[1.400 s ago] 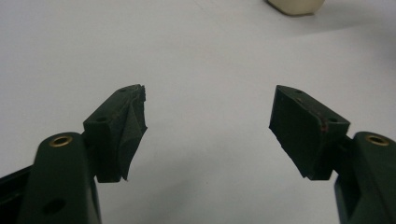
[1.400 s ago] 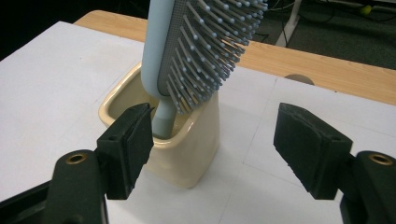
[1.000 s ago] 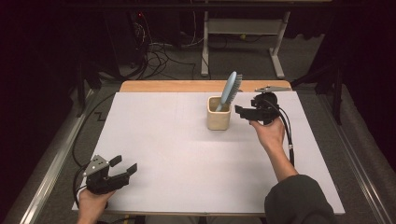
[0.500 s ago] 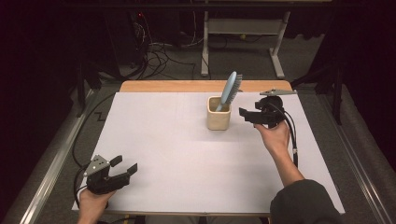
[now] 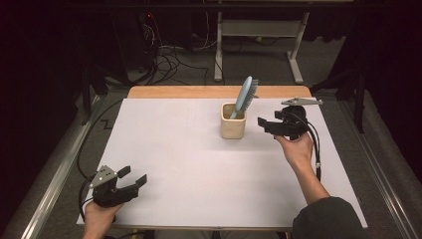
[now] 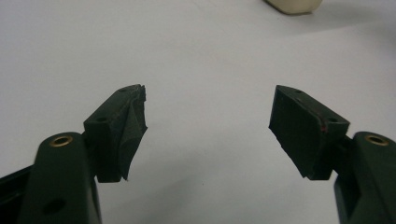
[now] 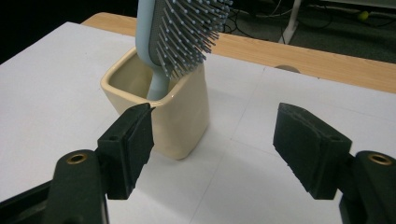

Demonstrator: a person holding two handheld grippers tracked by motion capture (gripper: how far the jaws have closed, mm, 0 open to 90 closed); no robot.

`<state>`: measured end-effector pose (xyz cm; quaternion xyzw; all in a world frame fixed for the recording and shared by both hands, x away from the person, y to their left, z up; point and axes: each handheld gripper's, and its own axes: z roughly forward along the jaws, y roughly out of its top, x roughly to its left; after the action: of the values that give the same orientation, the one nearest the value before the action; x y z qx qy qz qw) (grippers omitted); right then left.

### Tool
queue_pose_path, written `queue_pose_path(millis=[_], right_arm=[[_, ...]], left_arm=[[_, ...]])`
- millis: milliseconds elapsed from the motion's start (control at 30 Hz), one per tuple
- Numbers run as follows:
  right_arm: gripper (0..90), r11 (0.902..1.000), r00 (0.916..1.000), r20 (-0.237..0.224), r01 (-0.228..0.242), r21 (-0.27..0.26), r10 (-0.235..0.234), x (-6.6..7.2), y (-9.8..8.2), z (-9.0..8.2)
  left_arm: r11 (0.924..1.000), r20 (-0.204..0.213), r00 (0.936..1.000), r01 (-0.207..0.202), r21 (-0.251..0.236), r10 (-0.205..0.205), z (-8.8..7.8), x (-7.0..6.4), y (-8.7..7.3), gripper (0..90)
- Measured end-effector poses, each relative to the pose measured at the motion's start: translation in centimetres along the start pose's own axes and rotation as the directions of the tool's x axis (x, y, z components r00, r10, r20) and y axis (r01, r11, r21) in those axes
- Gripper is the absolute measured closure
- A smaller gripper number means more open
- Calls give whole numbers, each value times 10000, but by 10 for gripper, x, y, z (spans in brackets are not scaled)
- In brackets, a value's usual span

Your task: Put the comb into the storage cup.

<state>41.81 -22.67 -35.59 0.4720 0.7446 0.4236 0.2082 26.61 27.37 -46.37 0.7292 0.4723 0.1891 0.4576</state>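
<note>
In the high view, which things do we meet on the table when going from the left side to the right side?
left gripper → cream cup → blue hairbrush standing in the cup, head leaning right → right gripper, jaws open beside the cup.

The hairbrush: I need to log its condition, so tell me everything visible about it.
The hairbrush is light blue, plastic by its look, with an oval head of grey-blue bristles. It stands handle down in the cream, square-mouthed cup, head up and leaning to the right in the high view, its neck against the cup's rim. Nothing else touches it; the right gripper is beside the cup, open and apart from it.
</note>
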Motion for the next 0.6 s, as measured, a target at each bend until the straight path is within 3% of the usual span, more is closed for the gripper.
queue_pose_path(millis=[600], right_arm=[[296,9996,9998,-196,39,-270,-45,-2,-10,-16]], left_arm=[[10000,12,10000,0,11,0,0,0,0,279]])
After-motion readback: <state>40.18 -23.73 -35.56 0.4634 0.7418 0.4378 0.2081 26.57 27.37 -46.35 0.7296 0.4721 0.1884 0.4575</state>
